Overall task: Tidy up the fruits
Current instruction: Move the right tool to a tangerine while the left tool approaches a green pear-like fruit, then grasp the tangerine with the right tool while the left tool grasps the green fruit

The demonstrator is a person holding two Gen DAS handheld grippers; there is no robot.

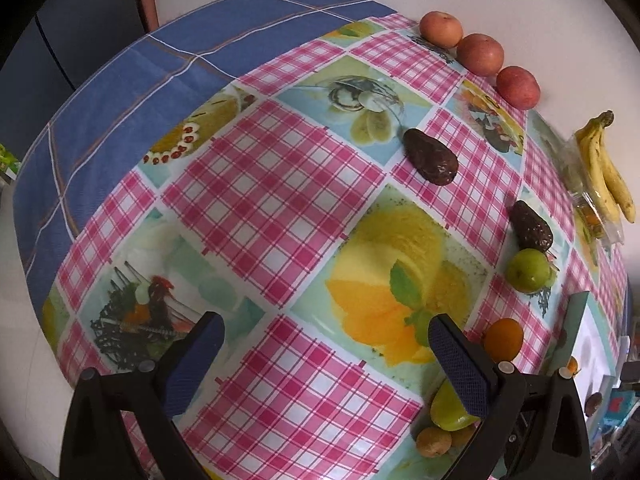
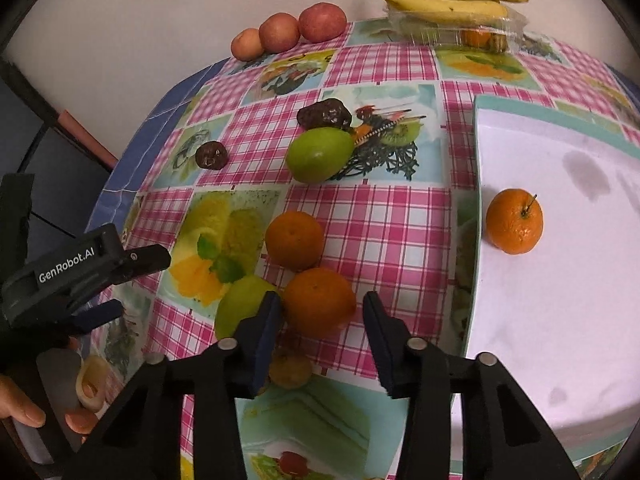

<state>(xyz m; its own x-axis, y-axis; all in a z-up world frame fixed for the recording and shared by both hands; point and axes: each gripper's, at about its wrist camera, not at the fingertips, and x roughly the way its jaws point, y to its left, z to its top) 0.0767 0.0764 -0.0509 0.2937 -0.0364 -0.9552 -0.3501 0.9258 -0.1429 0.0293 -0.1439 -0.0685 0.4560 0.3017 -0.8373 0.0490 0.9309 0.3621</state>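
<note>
One orange (image 2: 514,221) sits on your white tray (image 2: 560,280); other fruit remains on the counter (image 2: 400,216). Your right gripper (image 2: 322,320) gapes around another orange (image 2: 319,303); your left gripper (image 1: 324,344) hangs released, holding nothing.

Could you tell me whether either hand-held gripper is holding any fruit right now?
No: the left hand-held gripper and right hand-held gripper are both open and empty.

Each fisheye looks forward and down along its own fingers from low over the checked tablecloth (image 1: 256,184), the left wrist view from the left with the bananas (image 1: 608,172) far right, the right wrist view nearer the white tray (image 2: 560,280); both share the apples (image 2: 280,32).
</note>
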